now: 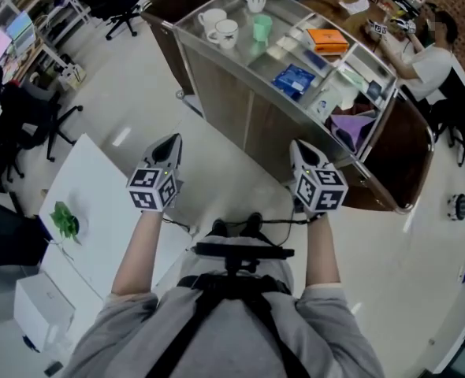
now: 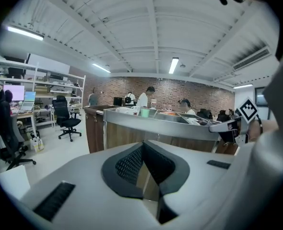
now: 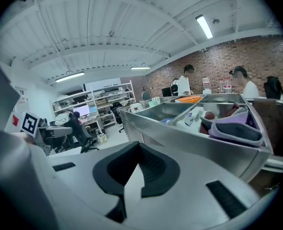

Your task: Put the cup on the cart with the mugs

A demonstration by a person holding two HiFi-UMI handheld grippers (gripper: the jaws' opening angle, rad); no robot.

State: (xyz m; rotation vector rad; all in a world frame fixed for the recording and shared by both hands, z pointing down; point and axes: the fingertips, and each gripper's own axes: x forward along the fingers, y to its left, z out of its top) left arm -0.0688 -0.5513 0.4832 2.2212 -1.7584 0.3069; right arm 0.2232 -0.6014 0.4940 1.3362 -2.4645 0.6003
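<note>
A pale green cup [image 1: 262,28] stands in the steel cart's [image 1: 217,57] far tray, next to two white mugs [image 1: 218,27], with a third mug [image 1: 255,0] behind. Both grippers hang in front of the cart, well short of it. My left gripper [image 1: 169,142] is shut with nothing in it, its jaws [image 2: 144,145] meeting at the tips. My right gripper [image 1: 299,148] is also shut and empty [image 3: 139,147]. The left gripper view shows the cup [image 2: 145,112] and mugs [image 2: 125,109] far off on the cart top [image 2: 180,124]. From the right gripper they appear as cup [image 3: 153,102] and mug [image 3: 135,108].
The cart's other bins hold an orange box [image 1: 327,39], a blue packet [image 1: 295,77] and a purple cloth [image 1: 351,124]. A white table [image 1: 98,203] with a green plant [image 1: 65,220] is at my left. Office chairs [image 1: 27,124] stand further left; a seated person [image 1: 422,53] is behind the cart.
</note>
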